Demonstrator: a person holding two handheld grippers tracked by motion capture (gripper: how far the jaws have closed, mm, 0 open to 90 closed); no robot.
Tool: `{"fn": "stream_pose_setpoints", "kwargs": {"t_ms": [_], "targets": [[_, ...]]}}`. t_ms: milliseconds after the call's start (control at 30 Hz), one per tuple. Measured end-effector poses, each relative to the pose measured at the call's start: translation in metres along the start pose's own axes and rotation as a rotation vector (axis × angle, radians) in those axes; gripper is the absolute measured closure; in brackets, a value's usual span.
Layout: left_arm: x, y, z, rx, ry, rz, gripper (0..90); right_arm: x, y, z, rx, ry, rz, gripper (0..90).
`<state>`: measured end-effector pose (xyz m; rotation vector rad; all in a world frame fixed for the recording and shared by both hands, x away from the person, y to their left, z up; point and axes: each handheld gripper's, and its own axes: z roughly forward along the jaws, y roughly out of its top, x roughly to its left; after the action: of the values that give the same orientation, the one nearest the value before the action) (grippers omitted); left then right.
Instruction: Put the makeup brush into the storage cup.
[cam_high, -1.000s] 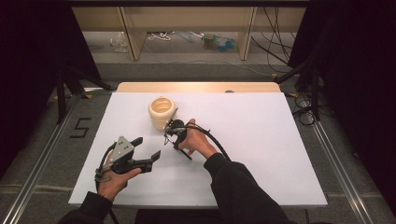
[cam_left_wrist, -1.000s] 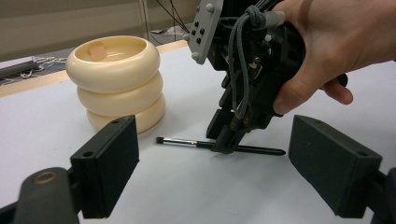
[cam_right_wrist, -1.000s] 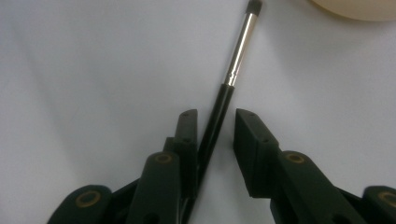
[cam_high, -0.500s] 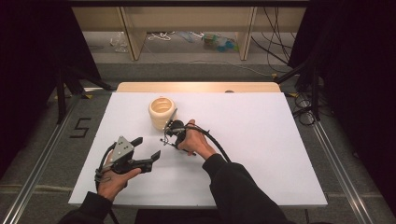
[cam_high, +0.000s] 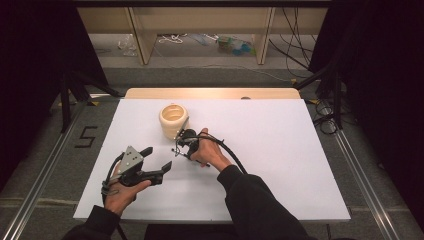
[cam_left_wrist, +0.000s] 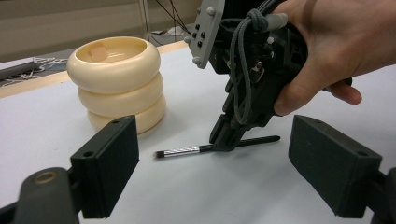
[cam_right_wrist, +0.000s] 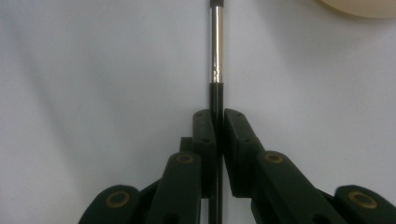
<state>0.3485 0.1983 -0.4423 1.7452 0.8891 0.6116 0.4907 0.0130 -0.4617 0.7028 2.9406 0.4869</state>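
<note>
Right gripper (cam_right_wrist: 218, 122) clamped on pen (cam_right_wrist: 217, 51), cream ribbed holder (cam_left_wrist: 116, 81) just beside, white table (cam_high: 280, 150)

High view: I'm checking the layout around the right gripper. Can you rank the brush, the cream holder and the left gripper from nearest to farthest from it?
1. Brush: clamped in the right gripper, lying on the table.
2. Cream holder: just beyond it, toward the table's far edge.
3. Left gripper: farthest, nearer the person and to the left, jaws open.
</note>
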Motion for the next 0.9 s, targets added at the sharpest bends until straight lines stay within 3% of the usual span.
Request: {"fn": "stream_pose_setpoints", "kwargs": {"t_ms": [100,467,700,767,800,833,900], "targets": [[0.0,0.0,0.0,0.0,0.0,0.0,16.1,0.001,0.0,-0.001,-0.013,0.023,-0.002,84.0],[0.0,0.0,0.0,-0.001,0.003,-0.002,16.1,-0.003,-0.002,-0.018,-0.087,0.011,0.003,84.0],[0.0,0.0,0.0,-0.003,0.002,-0.008,16.1,-0.006,-0.005,-0.035,-0.186,0.023,0.02,83.9],[0.0,0.0,0.0,-0.003,0.003,-0.004,16.1,-0.007,-0.007,-0.045,-0.252,0.029,0.021,84.0],[0.0,0.0,0.0,-0.003,0.003,-0.007,16.1,-0.007,-0.007,-0.045,-0.252,0.029,0.021,84.0],[0.0,0.0,0.0,-0.003,0.003,-0.011,16.1,-0.008,-0.008,-0.049,-0.294,0.03,0.022,84.0],[0.0,0.0,0.0,-0.002,0.003,-0.01,16.1,-0.008,-0.01,-0.052,-0.318,0.032,0.022,84.0]]}}
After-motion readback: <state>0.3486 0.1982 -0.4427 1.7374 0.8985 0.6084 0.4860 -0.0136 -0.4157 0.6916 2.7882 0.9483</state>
